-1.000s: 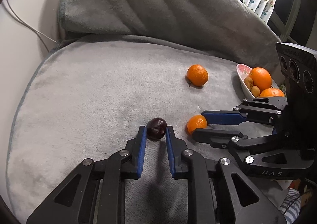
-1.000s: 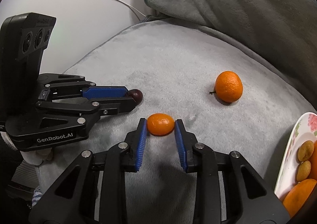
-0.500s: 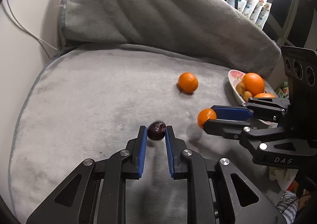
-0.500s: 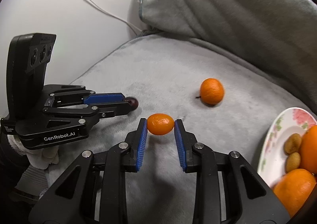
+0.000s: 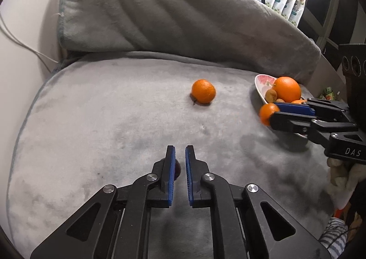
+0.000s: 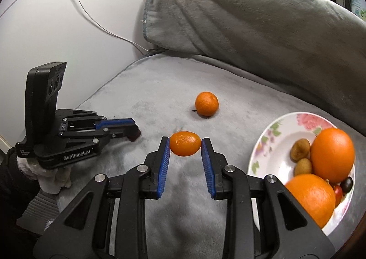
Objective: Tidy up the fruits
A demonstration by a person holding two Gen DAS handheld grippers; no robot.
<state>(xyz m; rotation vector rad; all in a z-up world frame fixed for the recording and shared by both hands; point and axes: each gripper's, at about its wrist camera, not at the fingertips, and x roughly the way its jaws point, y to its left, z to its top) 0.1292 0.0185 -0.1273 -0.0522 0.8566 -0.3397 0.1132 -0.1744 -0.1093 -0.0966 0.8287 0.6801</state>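
Observation:
My right gripper is shut on a small orange mandarin and holds it above the grey cushion, left of the flowered plate. The plate holds two big oranges, small brown fruits and a dark one. In the left wrist view the mandarin hangs at the plate's near edge. My left gripper has its jaws nearly closed with nothing between the tips; the dark plum shows below, behind the left finger, and near the fingertips in the right wrist view. A loose orange lies mid-cushion.
A folded grey blanket rises along the back of the cushion. A white wall with a cable stands at the left. Snack packets stand at the far right behind the blanket.
My right gripper lifted the mandarin and carried it right, to the plate. The plum slipped out from between my left fingertips; it now sits lower, behind the left finger, and the jaws have narrowed.

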